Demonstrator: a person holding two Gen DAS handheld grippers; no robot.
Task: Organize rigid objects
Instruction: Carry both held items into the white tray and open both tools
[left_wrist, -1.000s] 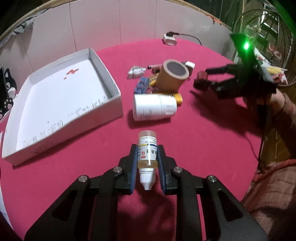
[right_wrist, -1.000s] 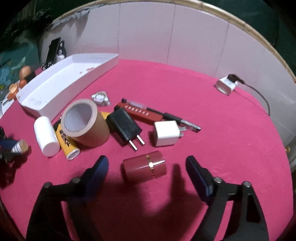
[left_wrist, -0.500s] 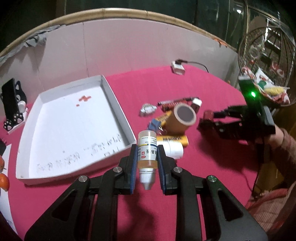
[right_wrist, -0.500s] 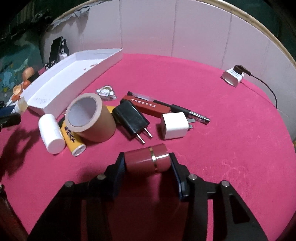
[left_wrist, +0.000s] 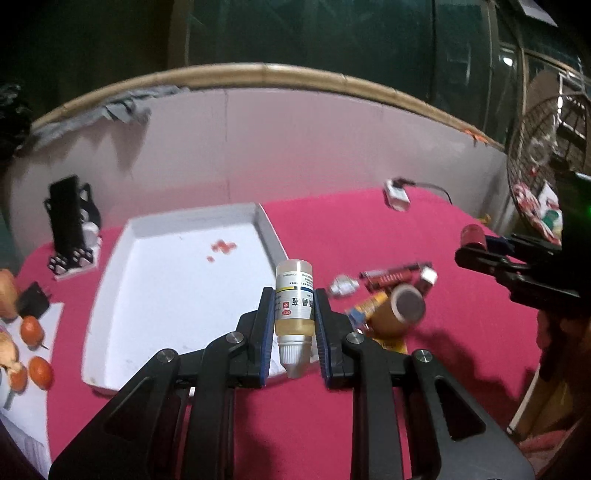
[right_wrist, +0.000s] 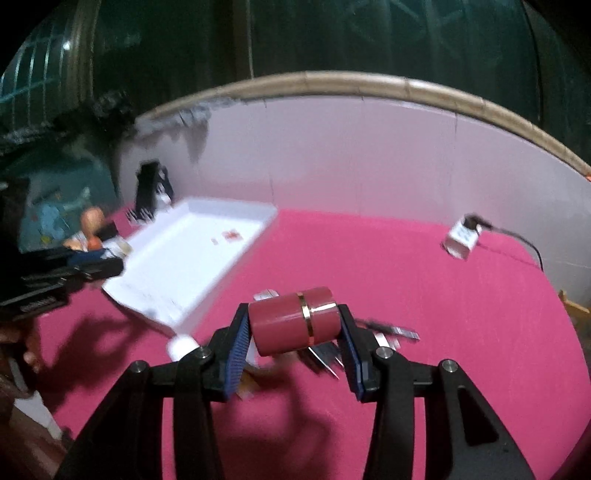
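The left tongs (left_wrist: 294, 325) pinched a small bottle (left_wrist: 294, 310), cap end toward the camera, up in the air by the near right corner of the white tray (left_wrist: 173, 288). The right tongs (right_wrist: 293, 341) had just closed on a red tube (right_wrist: 293, 321), held by its 2 flat ends, above the red counter (right_wrist: 424, 280). Both things were round & smooth, so a fast swing or a loose squeeze could've let 1 slip out & roll. The 2 tongs could also bump over the tray.

wall: pale curved panel (left_wrist: 295, 147) | table: pink cloth (right_wrist: 406, 258) | surroundings: dark
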